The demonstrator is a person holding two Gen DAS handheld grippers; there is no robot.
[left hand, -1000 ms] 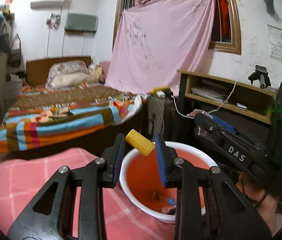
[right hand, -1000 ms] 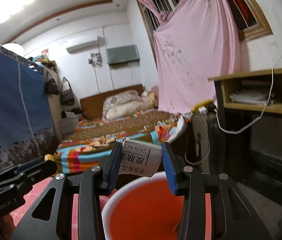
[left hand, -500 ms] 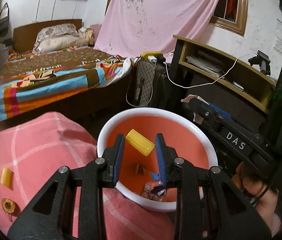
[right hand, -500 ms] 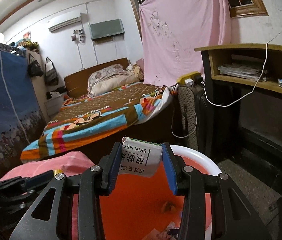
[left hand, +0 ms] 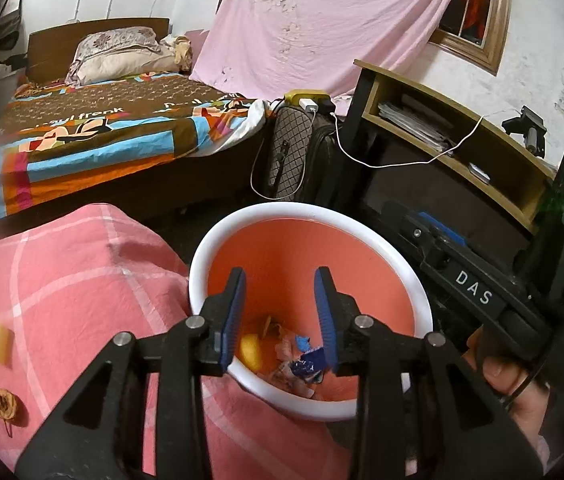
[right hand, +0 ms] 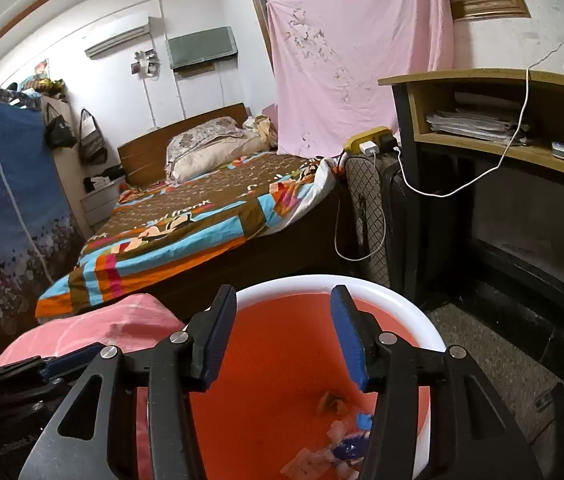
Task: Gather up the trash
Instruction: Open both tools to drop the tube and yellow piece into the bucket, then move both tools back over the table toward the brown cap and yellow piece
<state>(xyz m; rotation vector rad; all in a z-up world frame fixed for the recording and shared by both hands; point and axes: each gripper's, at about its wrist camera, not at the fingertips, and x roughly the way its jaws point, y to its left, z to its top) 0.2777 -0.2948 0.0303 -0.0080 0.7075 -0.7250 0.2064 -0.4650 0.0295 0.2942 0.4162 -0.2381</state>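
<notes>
An orange bin with a white rim stands beside the pink checked cloth. My left gripper hangs over the bin with its jaws opening and nothing between them. A yellow piece lies at the bin's bottom, near a blue wrapper and other scraps. My right gripper is also above the bin, jaws opening and empty. Pale wrappers lie below it. On the cloth lie another yellow piece and a brown round scrap.
A bed with a striped cover stands behind the bin. A quilted case with a charger cable and a dark desk with a paper shelf lie to the right. A hand holds the right tool's black body.
Both grippers tilted down over the bin and opened. The yellow piece left the left jaws and the white printed box left the right jaws; the yellow piece now lies in the bin.
</notes>
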